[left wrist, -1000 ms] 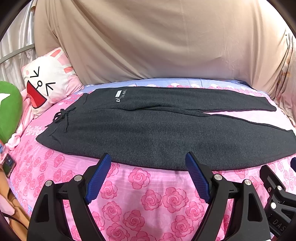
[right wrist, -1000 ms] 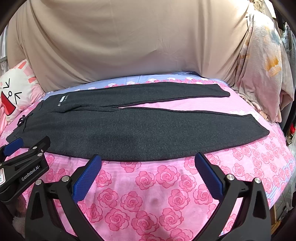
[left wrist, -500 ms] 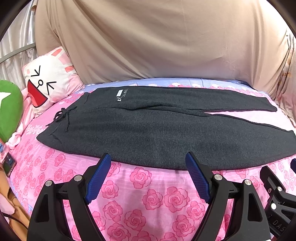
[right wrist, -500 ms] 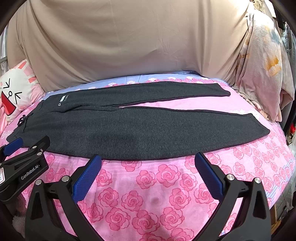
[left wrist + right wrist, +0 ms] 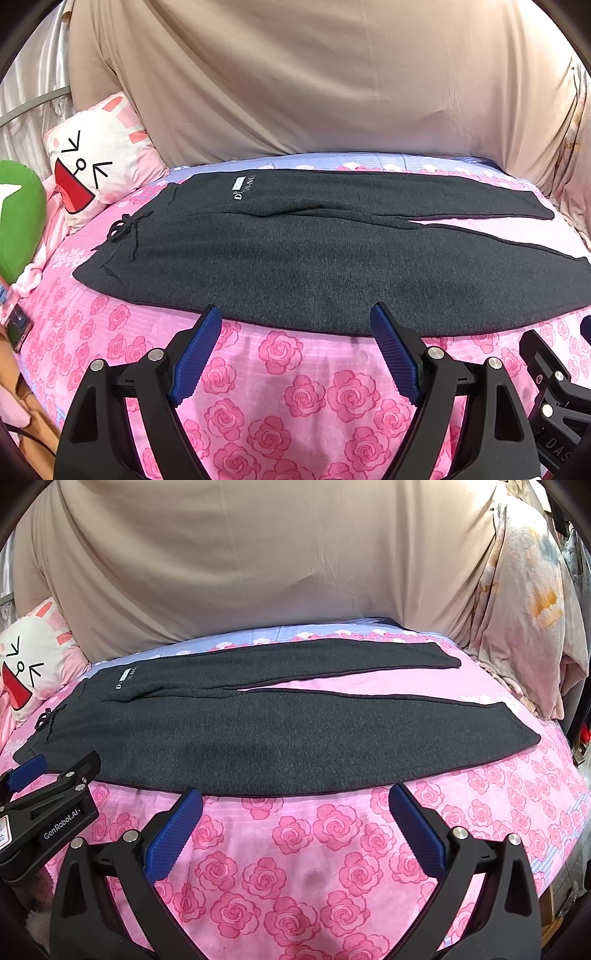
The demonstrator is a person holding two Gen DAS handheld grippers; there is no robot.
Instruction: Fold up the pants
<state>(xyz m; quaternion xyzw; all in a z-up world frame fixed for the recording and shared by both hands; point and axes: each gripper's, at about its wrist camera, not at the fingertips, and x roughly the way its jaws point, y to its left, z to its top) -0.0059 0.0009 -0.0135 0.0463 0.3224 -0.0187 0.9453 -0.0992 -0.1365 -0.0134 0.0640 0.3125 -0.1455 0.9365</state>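
Dark grey pants (image 5: 314,254) lie flat across a pink rose-print bed, waistband and drawstring (image 5: 123,229) at the left, both legs stretched to the right; they also show in the right wrist view (image 5: 280,731). The leg cuffs (image 5: 517,731) lie near the bed's right side. My left gripper (image 5: 295,317) is open and empty, hovering just short of the pants' near edge. My right gripper (image 5: 295,799) is open and empty, also just short of the near edge, to the right of the left one (image 5: 26,775).
The bed (image 5: 303,387) has a rabbit-face pillow (image 5: 96,162) and a green cushion (image 5: 18,218) at the left. A beige sheet (image 5: 314,81) hangs behind the bed. A crumpled blanket (image 5: 524,602) hangs at the right. A phone (image 5: 16,325) lies at the left edge.
Both grippers have crept slightly towards the pants' near edge. The pants have not moved and both grippers stay open.
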